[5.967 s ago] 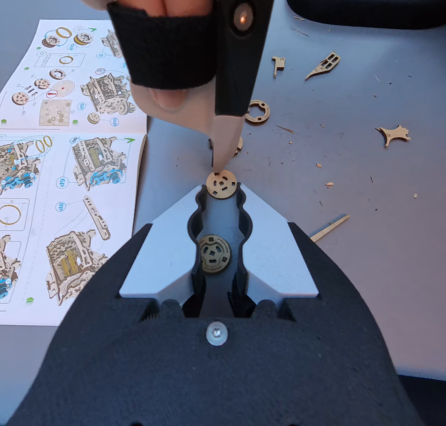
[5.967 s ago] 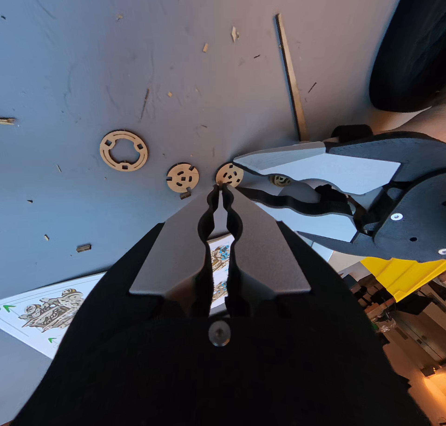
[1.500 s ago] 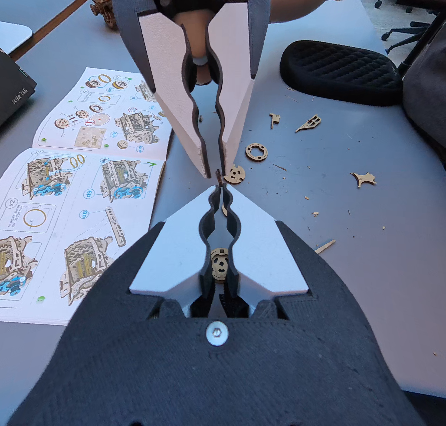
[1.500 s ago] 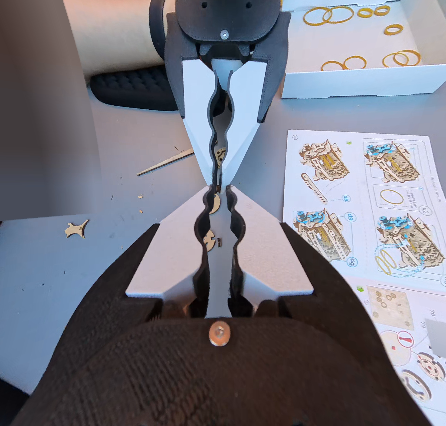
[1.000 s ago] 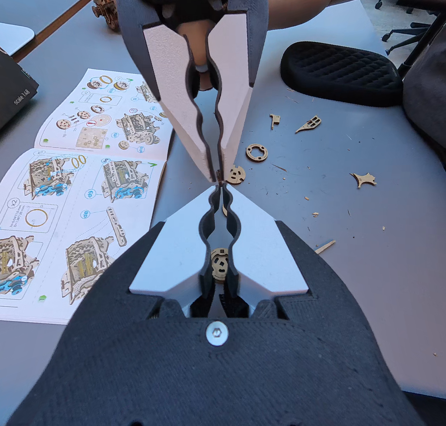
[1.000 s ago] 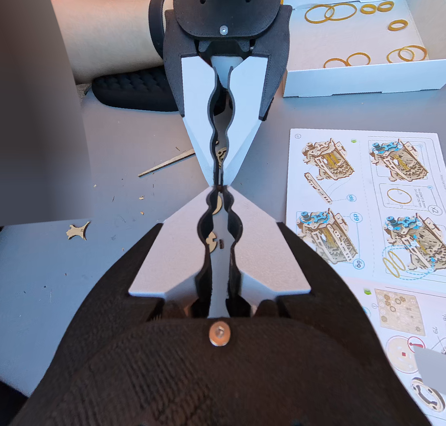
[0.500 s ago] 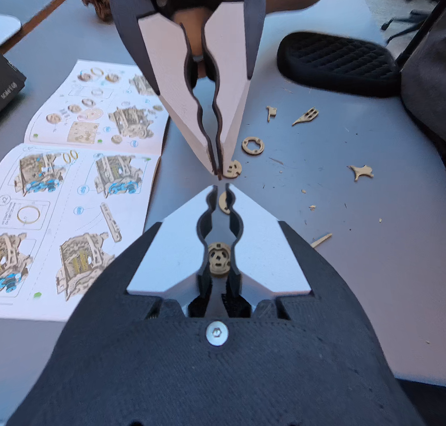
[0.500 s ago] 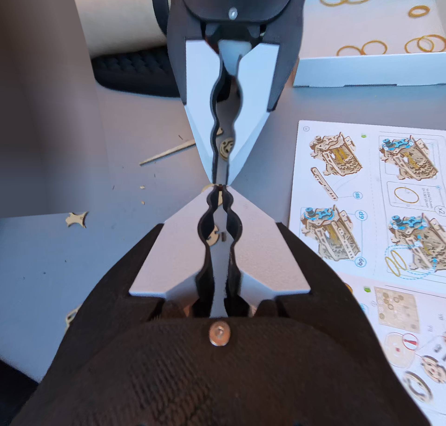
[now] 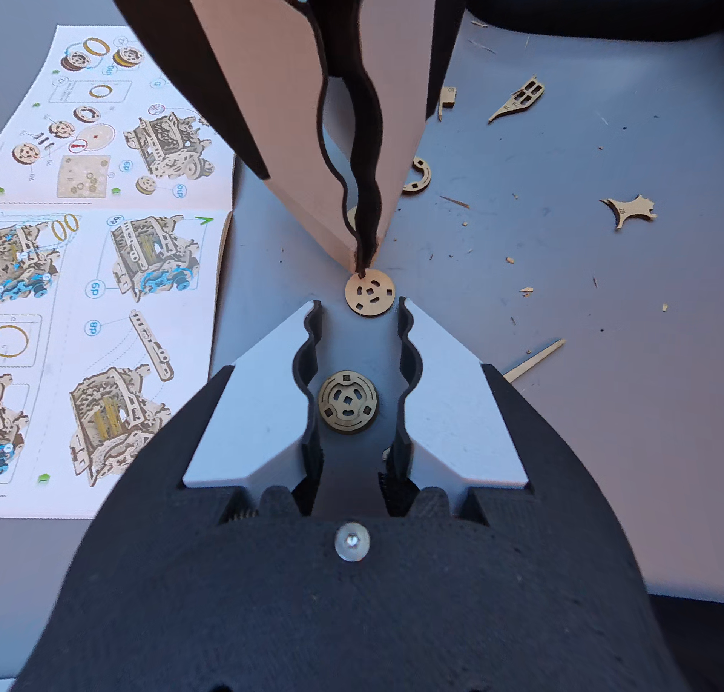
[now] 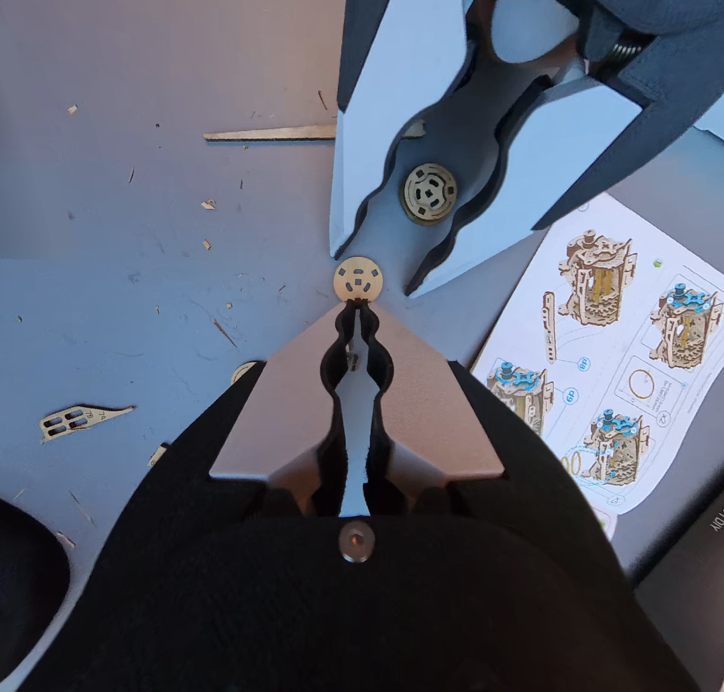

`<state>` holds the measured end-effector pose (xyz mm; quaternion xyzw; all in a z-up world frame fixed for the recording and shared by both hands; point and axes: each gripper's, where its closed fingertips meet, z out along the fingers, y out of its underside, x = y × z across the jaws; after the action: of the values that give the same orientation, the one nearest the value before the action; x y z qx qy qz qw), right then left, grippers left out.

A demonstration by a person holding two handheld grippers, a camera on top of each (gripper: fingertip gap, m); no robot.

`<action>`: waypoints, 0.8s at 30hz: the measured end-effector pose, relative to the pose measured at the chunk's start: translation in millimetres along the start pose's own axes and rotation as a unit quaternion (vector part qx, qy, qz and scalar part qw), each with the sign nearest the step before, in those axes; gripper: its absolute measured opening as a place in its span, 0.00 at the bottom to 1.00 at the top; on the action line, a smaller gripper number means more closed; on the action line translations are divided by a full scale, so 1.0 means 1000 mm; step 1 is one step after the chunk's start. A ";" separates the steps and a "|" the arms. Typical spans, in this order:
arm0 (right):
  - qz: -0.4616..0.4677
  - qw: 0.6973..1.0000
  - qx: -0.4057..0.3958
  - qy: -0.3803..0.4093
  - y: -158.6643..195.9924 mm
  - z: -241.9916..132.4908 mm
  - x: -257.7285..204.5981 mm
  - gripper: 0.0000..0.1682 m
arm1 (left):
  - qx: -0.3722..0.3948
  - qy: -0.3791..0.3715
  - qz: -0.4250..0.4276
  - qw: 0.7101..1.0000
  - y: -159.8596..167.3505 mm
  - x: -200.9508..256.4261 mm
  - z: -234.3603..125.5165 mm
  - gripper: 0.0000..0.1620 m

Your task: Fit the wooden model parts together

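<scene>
right gripper (image 10: 358, 308) jaws pinch one pale wooden disc (image 9: 370, 293); left gripper (image 9: 359, 309) jaws spread over one darker disc (image 9: 347, 401).

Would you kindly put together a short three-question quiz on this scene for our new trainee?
1. True or false: the left tongs are clamped on the dark engraved disc.
2. Which tongs pinch the pale disc by its edge? A) the left tongs B) the right tongs C) neither
3. Fill in: the dark engraved disc lies flat on the ___.

Key:
1. False: they stand open, one finger on each side of it.
2. B
3. table
</scene>
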<state>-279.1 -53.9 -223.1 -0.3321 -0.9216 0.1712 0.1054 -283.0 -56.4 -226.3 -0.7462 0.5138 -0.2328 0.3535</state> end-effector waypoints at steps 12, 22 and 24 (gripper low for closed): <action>-0.023 0.998 -0.058 0.006 0.002 0.001 -0.001 0.01 | 0.001 -0.001 -0.005 1.000 0.000 -0.001 0.000 0.21; -0.021 0.990 -0.136 0.007 0.001 0.002 -0.001 0.01 | 0.020 0.001 -0.006 1.000 -0.001 -0.001 -0.016 0.17; -0.016 0.990 -0.141 0.005 0.001 0.002 -0.001 0.01 | 0.055 0.000 -0.022 0.998 -0.010 -0.004 -0.031 0.17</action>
<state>-278.3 -54.7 -225.8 -0.3296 -0.9412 0.0361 0.0645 -300.4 -59.0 -198.4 -0.7371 0.4835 -0.2685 0.3884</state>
